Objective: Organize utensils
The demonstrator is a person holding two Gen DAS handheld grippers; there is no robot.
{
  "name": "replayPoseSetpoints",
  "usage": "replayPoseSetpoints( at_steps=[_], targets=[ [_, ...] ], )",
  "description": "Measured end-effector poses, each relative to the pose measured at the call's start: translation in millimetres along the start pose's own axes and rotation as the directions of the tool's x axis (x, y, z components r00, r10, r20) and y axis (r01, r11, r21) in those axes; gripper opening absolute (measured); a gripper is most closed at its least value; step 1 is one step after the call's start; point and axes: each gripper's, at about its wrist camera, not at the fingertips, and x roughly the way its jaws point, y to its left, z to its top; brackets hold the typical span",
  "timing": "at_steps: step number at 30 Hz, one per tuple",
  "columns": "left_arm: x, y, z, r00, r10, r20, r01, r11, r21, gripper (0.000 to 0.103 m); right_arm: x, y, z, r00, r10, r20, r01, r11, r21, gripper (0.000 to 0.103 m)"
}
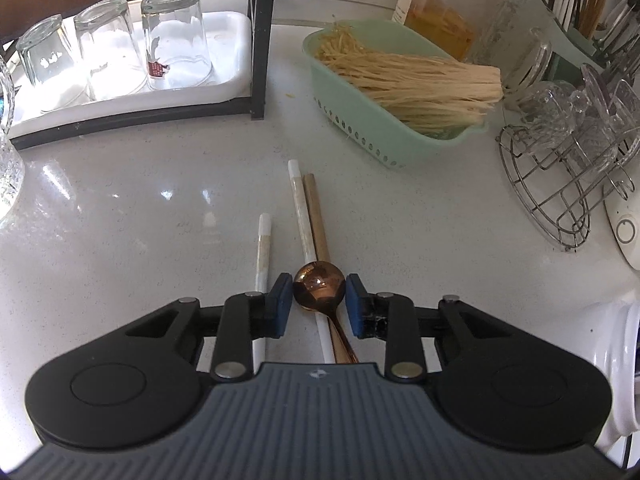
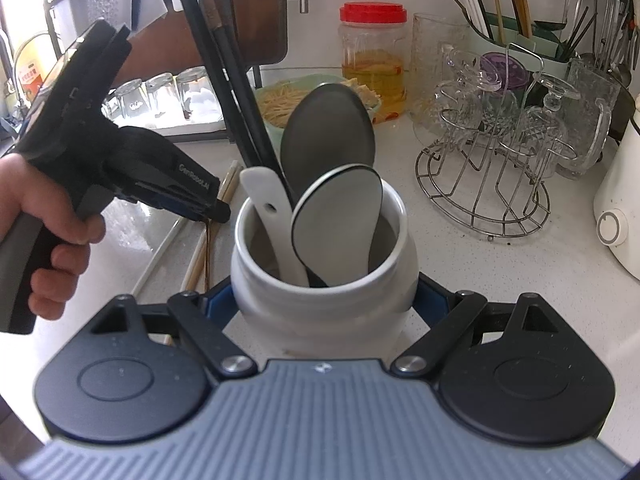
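Note:
A copper spoon (image 1: 319, 288) lies on the white counter across two chopsticks, one white (image 1: 300, 208) and one brown (image 1: 314, 208). Another white chopstick (image 1: 264, 248) lies just to the left. My left gripper (image 1: 319, 283) points down at the spoon, its blue pads (image 1: 280, 304) touching both sides of the round bowl. My right gripper (image 2: 324, 308) is shut on a white ceramic jar (image 2: 324, 320). The jar holds black chopsticks (image 2: 224, 80), a dark grey spoon (image 2: 328, 132), a rimmed grey spoon (image 2: 340, 220) and a white spoon (image 2: 268, 208). In the right wrist view a hand (image 2: 48, 216) holds the left gripper (image 2: 218, 210) left of the jar.
A mint basket (image 1: 380, 144) of dry noodles sits behind the chopsticks. Upturned glasses (image 1: 176, 40) stand on a white tray at the back left. At the right is a wire rack (image 2: 480, 184) with glass cups, then a red-lidded jar (image 2: 372, 60), a green utensil caddy (image 2: 520, 40) and a white appliance (image 2: 620, 220).

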Motion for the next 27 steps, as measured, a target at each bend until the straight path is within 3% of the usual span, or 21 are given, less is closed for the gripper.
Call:
replayPoseSetpoints(
  at_steps=[23, 26, 27],
  targets=[
    [-95.6, -6.4, -27.9, 0.991, -0.088, 0.105, 0.082, 0.995, 0.059, 0.032, 0.7, 6.7, 0.9, 0.999, -0.036, -0.010, 0.036, 0.999, 0.026, 0.091],
    [-104.8, -4.8, -30.1, 0.990, -0.091, 0.104, 0.085, 0.995, 0.059, 0.010, 1.0, 9.1, 0.7, 0.999, -0.041, -0.008, 0.041, 0.999, 0.029, 0.091],
    [-106.8, -4.0, -31.0, 0.991, -0.092, 0.101, 0.087, 0.995, 0.059, 0.007, 1.1, 9.7, 1.0, 0.999, -0.042, -0.010, 0.042, 0.999, 0.030, 0.091]
  ],
)
